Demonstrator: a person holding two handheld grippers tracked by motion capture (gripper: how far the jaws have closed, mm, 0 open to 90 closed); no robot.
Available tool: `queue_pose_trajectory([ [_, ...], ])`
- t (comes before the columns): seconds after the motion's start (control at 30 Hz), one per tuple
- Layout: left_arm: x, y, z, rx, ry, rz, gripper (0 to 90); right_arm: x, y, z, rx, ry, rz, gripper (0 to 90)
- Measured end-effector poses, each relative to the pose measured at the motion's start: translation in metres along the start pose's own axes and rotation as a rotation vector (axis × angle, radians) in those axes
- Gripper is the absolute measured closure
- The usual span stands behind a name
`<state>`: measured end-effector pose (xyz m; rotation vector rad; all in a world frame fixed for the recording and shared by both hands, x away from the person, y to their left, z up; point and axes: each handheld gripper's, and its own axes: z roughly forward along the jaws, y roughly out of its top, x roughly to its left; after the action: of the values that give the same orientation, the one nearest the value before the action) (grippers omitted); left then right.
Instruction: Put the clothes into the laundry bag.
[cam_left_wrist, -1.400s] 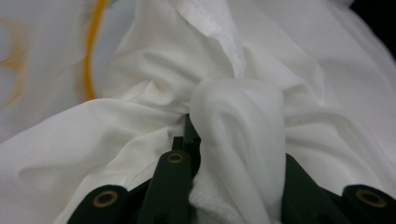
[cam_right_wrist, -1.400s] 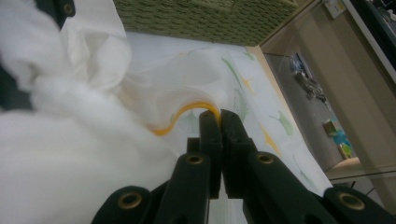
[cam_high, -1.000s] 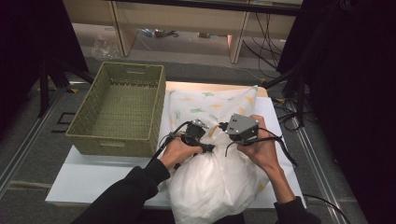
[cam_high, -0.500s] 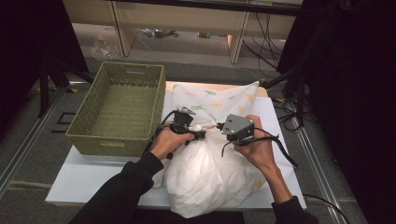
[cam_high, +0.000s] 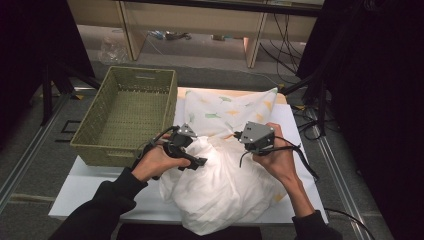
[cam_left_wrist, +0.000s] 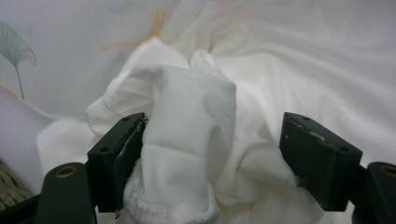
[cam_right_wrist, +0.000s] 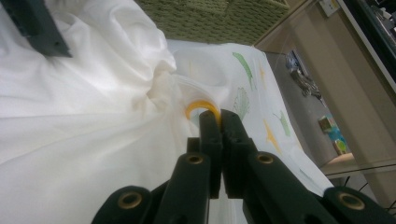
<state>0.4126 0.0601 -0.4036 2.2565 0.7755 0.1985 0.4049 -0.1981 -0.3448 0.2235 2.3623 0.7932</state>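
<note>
Dark surroundings frame a white table carrying a woven green basket, empty, at left and a leaf-printed pillowcase at centre, with a white pillow bunched partly out of its near end. Left gripper sits at the pillow's left, jaws spread wide around a white fold without clamping it. Right gripper has its jaws pressed together on the pillowcase's yellow-edged hem. Risk: the thin hem could slip free under pull, or the unclamped fold could escape.
</note>
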Motion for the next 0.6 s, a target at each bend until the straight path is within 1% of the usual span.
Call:
queue_pose_trajectory([
  [0.03, 0.001, -0.003, 0.003, 0.001, -0.007, -0.01, 22.9, 0.0, 0.0, 0.0, 0.0, 0.0, 0.001, 89.7],
  [0.07, 0.001, -0.006, 0.008, 0.0, -0.035, -0.025, 23.8, 0.0, 0.0, 0.0, 0.0, 0.001, 0.0, 89.7],
  [0.1, 0.003, -0.008, 0.01, 0.026, -0.084, -0.018, 30.8, 0.0, 0.0, 0.0, 0.002, 0.001, -0.001, 89.7],
  [0.13, -0.002, -0.01, 0.016, -0.008, -0.129, -0.059, 43.7, 0.001, 0.0, 0.001, 0.002, -0.001, -0.002, 89.7],
  [0.17, -0.006, -0.011, 0.021, -0.003, -0.161, -0.051, 54.4, 0.001, 0.0, 0.001, 0.001, 0.0, -0.009, 89.7],
  [0.2, -0.011, -0.011, 0.025, 0.001, -0.183, -0.024, 64.1, 0.003, 0.001, 0.002, 0.01, 0.001, 0.012, 89.7],
  [0.23, -0.018, -0.01, 0.028, 0.002, -0.199, -0.006, 69.5, 0.004, 0.001, 0.002, 0.015, 0.005, 0.016, 89.7],
  [0.27, -0.025, -0.008, 0.03, 0.001, -0.209, 0.018, 72.8, 0.004, 0.001, 0.004, 0.01, 0.005, 0.01, 89.7],
  [0.3, -0.032, -0.005, 0.031, 0.007, -0.214, 0.038, 75.0, 0.003, 0.002, 0.006, 0.005, 0.009, -0.012, 89.7],
  [0.33, -0.038, -0.002, 0.032, -0.006, -0.229, 0.034, 76.1, 0.004, 0.002, 0.006, 0.004, 0.013, -0.005, 89.7],
  [0.37, -0.043, 0.002, 0.031, -0.017, -0.246, 0.036, 76.8, 0.004, 0.003, 0.007, -0.004, 0.013, -0.012, 89.7],
  [0.4, -0.048, 0.006, 0.03, -0.029, -0.255, 0.034, 77.2, 0.005, 0.004, 0.007, -0.01, 0.019, -0.01, 89.7],
  [0.43, -0.052, 0.01, 0.029, -0.044, -0.264, 0.036, 77.6, 0.006, 0.004, 0.006, -0.006, 0.015, 0.011, 89.8],
  [0.5, -0.058, 0.02, 0.028, -0.054, -0.282, 0.054, 78.0, 0.007, 0.006, 0.006, -0.02, 0.02, -0.016, 89.8],
  [0.53, -0.06, 0.024, 0.029, -0.068, -0.281, 0.056, 78.3, 0.007, 0.007, 0.004, -0.008, 0.017, -0.022, 89.9],
  [0.57, -0.062, 0.028, 0.031, -0.081, -0.284, 0.045, 78.5, 0.008, 0.009, 0.002, -0.01, 0.022, -0.019, 89.9],
  [0.6, -0.062, 0.032, 0.033, -0.091, -0.276, 0.036, 78.6, 0.008, 0.01, 0.001, -0.021, 0.021, -0.015, 89.9],
])
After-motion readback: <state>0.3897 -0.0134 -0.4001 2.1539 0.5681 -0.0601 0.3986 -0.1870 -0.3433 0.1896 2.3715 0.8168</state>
